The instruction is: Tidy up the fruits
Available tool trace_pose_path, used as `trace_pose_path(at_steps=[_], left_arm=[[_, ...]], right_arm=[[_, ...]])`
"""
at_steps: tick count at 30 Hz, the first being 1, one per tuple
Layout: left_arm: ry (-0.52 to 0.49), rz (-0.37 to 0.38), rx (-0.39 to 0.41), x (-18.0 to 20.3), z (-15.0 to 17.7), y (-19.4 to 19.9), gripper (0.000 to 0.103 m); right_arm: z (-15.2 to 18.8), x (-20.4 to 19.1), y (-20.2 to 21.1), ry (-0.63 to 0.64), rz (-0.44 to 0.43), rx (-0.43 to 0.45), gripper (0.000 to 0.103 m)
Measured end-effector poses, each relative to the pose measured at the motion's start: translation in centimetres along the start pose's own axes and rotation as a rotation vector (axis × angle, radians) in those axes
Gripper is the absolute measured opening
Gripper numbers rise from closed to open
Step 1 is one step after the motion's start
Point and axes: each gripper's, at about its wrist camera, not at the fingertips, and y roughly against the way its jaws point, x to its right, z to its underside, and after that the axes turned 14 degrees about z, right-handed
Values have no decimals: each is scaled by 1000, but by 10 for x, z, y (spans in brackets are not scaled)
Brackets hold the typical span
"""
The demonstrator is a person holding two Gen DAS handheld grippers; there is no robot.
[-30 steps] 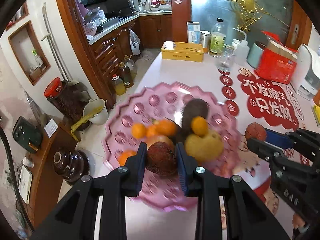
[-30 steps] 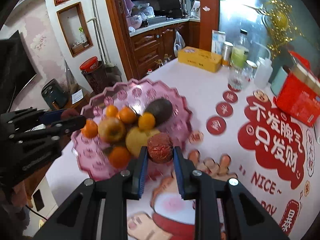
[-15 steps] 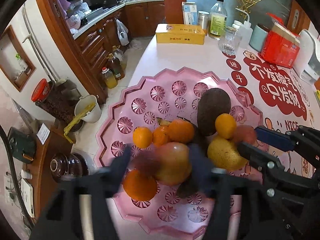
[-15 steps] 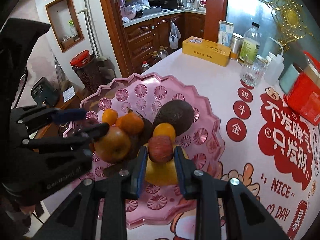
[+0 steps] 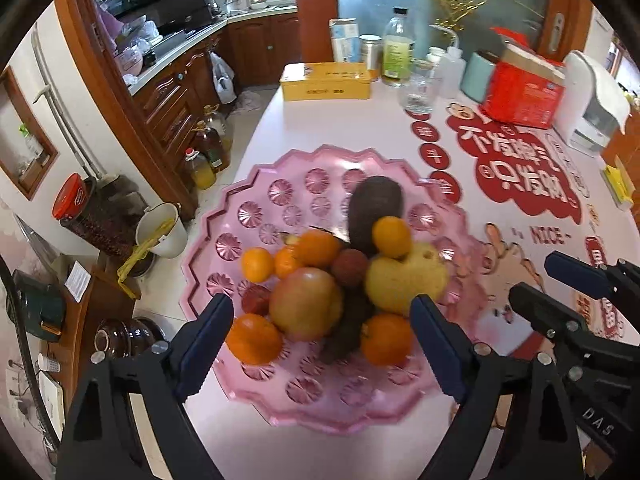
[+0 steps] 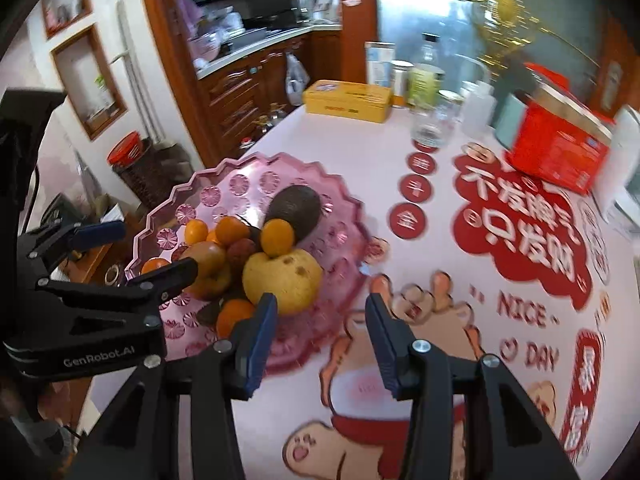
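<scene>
Both red fruits have left the grippers since a second ago: one (image 5: 349,267) now sits mid-pile between the apple (image 5: 306,304) and the pear (image 5: 406,278), the other (image 5: 256,299) low on the pink tray (image 5: 256,396) beside an orange (image 5: 253,338). Left gripper (image 5: 322,346) spread wide, empty, over the tray's near edge. Right gripper (image 6: 321,330) wide, empty, over the printed tablecloth (image 6: 532,240) just beside the tray; yellow tin (image 5: 325,81) well beyond.
</scene>
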Motion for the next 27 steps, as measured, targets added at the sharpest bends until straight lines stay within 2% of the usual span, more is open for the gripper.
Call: trace_pose_path(at_steps=[7,10,17,22,27], left_arm=[[-35,48,21,41,13,40,92],[-38,76,35,57,17,55,93],[-46,74,65,87,28,79,93],[-50,69,81,100,30,86,93],[-59,68,86,110,31,89,93]], right_arm=[[22,46,47,-150,27,-25,46],[33,62,63,-190,41,-36,50],[53,86,93,-259,90,-30,50],[58,91,111,-258,121,16,51],[62,90,119,-246,112,26,53]])
